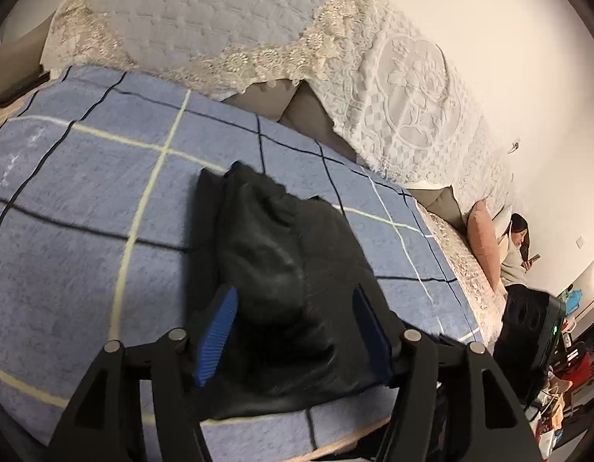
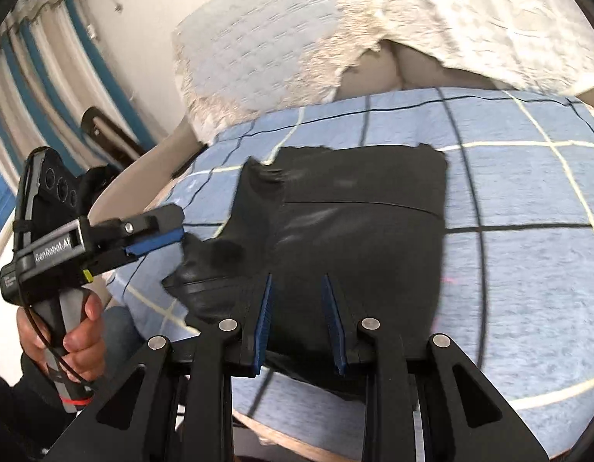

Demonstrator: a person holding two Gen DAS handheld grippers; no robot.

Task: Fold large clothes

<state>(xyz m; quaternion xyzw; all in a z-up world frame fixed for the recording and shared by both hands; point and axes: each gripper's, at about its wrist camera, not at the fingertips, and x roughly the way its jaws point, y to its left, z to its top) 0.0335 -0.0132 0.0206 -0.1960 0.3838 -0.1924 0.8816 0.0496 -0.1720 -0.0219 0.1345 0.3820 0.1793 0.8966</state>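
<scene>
Currently left gripper (image 1: pixel 295 304) is gaping wide, straddling bunched black garment (image 1: pixel 281 269); right gripper (image 2: pixel 297 298) is hovering half-open above it, gripping nothing.

The black garment (image 2: pixel 358 223) looks like smooth, faintly glossy leather; the blue checked blanket (image 1: pixel 85 211) beneath is matt, fuzzy cloth; blue finger pads (image 1: pixel 216 335) are ribbed rubber.
</scene>
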